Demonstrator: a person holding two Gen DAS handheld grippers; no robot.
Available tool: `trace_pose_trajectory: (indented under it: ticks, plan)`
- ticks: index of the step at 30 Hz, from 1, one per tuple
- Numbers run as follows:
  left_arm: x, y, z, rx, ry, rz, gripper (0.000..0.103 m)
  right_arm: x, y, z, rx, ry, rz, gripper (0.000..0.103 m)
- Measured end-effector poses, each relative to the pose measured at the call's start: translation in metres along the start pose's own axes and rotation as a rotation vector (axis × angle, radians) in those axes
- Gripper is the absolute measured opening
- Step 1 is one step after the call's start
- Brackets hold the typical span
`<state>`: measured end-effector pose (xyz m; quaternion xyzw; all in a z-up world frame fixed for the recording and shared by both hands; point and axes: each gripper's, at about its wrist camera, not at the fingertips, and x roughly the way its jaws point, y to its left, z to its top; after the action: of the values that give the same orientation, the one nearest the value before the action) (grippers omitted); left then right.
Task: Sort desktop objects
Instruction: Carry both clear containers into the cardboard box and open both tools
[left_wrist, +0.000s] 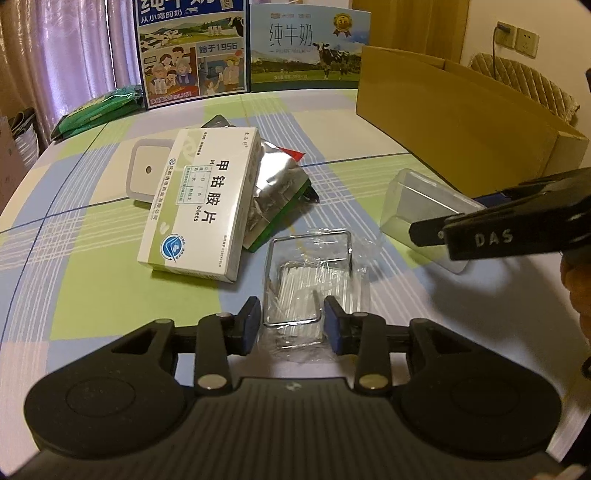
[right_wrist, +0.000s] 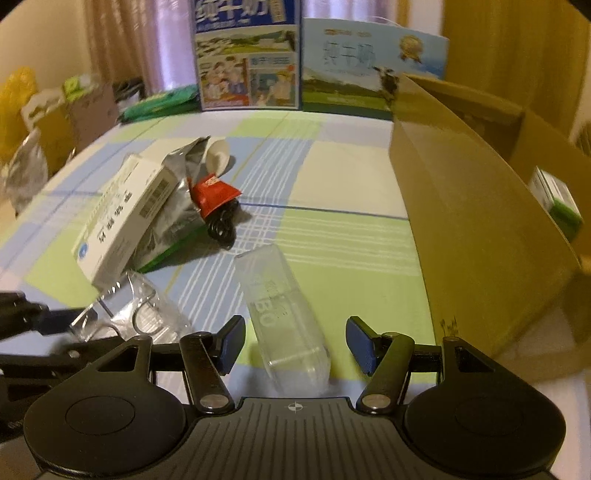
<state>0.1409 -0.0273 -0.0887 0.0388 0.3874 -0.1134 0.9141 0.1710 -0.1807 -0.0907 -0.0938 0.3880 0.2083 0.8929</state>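
Checked cloth in green, blue and white covers the desk (left_wrist: 110, 288), with curtains and two milk cartons (left_wrist: 192, 51) at the far edge.

Left wrist view: we take the cardboard box (left_wrist: 454, 122) as our landmark. Well to its left lies the white medicine box (left_wrist: 199, 203), propped on a crumpled foil packet (left_wrist: 273, 184), with a white square gadget (left_wrist: 147, 170) behind it. Our left gripper (left_wrist: 291, 321) stands open, its jaws either side of a clear plastic wrapper with a wire frame (left_wrist: 310, 280), not yet closed on it. A clear plastic case (left_wrist: 417, 218) lies just below the box's near wall, and the right gripper (left_wrist: 428, 232) reaches in over it.

Right wrist view: our right gripper has its jaws wide open, straddling the clear case without touching. The cardboard box rises close on the right; inside it we see one green-and-white carton (right_wrist: 557, 203) already put away. A red-wrapped black cable (right_wrist: 218, 206) sits left of the box, beside the foil.

We judge sorting barely begun: most items remain out. Open cloth between the case and the box gives a free path; the box wall is the edge to clear.
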Motion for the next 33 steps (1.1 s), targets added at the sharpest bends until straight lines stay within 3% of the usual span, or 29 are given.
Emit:
trace_pose_trajectory:
  ticks: [6,8,10,11,23,33]
  plan:
    - [0.000,0.001,0.000,-0.011,0.005,-0.003,0.033,0.005,0.006,0.000,-0.051,0.003,-0.001,0.051]
    - [0.001,0.002,0.001,-0.020,0.011,-0.017,0.028,0.006,0.007,0.001,-0.056,0.004,-0.004,0.048]
    - [0.001,0.002,0.001,-0.022,0.015,-0.017,0.028,0.008,0.006,0.001,-0.052,0.010,-0.002,0.031]
    - [0.000,0.001,0.001,-0.022,0.014,-0.016,0.027,0.008,0.006,0.001,-0.047,0.011,-0.001,0.028]
    - [-0.019,-0.008,0.001,0.020,-0.011,-0.017,0.026,-0.024,0.010,-0.007,-0.009,-0.051,0.008,0.028]
    - [-0.053,-0.021,0.010,0.008,-0.060,-0.027,0.026,-0.087,0.002,-0.008,0.066,-0.161,0.004,0.028]
